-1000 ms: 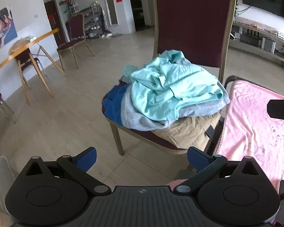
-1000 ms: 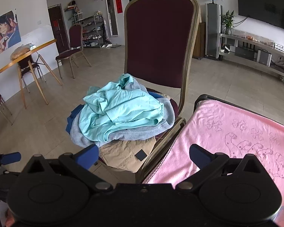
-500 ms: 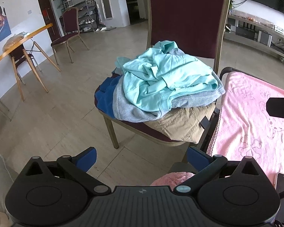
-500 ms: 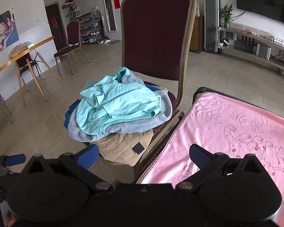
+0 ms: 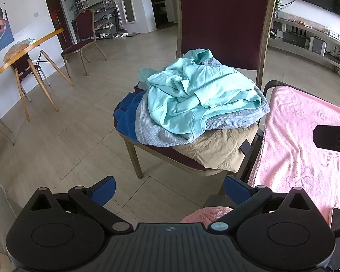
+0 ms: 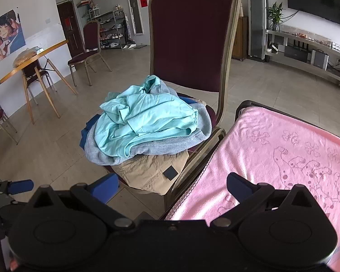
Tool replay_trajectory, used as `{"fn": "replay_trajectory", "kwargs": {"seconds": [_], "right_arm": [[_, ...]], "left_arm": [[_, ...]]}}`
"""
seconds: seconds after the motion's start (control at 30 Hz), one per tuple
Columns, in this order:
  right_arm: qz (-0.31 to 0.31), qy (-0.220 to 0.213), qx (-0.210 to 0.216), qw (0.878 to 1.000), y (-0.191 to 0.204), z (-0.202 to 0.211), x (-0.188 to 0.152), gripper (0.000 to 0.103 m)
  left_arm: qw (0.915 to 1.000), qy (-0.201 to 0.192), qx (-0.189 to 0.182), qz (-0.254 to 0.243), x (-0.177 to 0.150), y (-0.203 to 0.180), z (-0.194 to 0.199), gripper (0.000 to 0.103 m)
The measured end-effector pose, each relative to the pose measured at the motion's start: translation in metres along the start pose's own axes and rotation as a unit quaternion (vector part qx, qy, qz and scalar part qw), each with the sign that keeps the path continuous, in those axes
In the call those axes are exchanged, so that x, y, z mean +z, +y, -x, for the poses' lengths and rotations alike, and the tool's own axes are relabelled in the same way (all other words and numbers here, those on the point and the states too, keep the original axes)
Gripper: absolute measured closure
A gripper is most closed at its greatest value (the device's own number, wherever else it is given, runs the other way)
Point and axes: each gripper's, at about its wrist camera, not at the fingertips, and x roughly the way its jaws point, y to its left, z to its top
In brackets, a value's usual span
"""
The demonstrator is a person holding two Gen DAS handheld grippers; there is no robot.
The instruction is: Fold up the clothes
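A heap of clothes lies on the maroon chair [image 5: 224, 20] [image 6: 192, 34]: a crumpled mint green top [image 5: 199, 95] [image 6: 147, 120] on top, a grey-blue knit [image 5: 161, 131] [image 6: 161, 147] under it, a blue garment [image 5: 127, 117] at the left and tan trousers [image 5: 219, 149] [image 6: 151, 172] at the bottom. My left gripper [image 5: 168, 189] hangs open, short of the chair's front edge and holding nothing. My right gripper [image 6: 172, 185] is open too, near the chair's right corner, over the pink blanket's edge.
A pink blanket [image 5: 306, 140] [image 6: 283, 158] covers a black-framed surface right of the chair. A phone [image 5: 338, 221] lies at its near edge. A wooden table [image 5: 27, 49] and other chairs [image 5: 83, 36] stand far left on the tiled floor. A TV shelf [image 6: 306, 52] runs along the right wall.
Both grippers have shifted slightly; the clothes heap sits a little lower and nearer in the left wrist view. Both stay open and nothing was grasped.
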Motion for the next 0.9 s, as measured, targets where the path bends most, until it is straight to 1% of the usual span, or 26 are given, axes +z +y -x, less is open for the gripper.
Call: {"fn": "replay_trajectory", "kwargs": {"seconds": [0.9], "right_arm": [[0.000,0.004,0.001,1.000,0.0001,-0.0003,-0.0007,0.000]], "left_arm": [[1.0000,-0.003,-0.002,-0.001,0.0013,-0.0009,0.0012,0.000]]}}
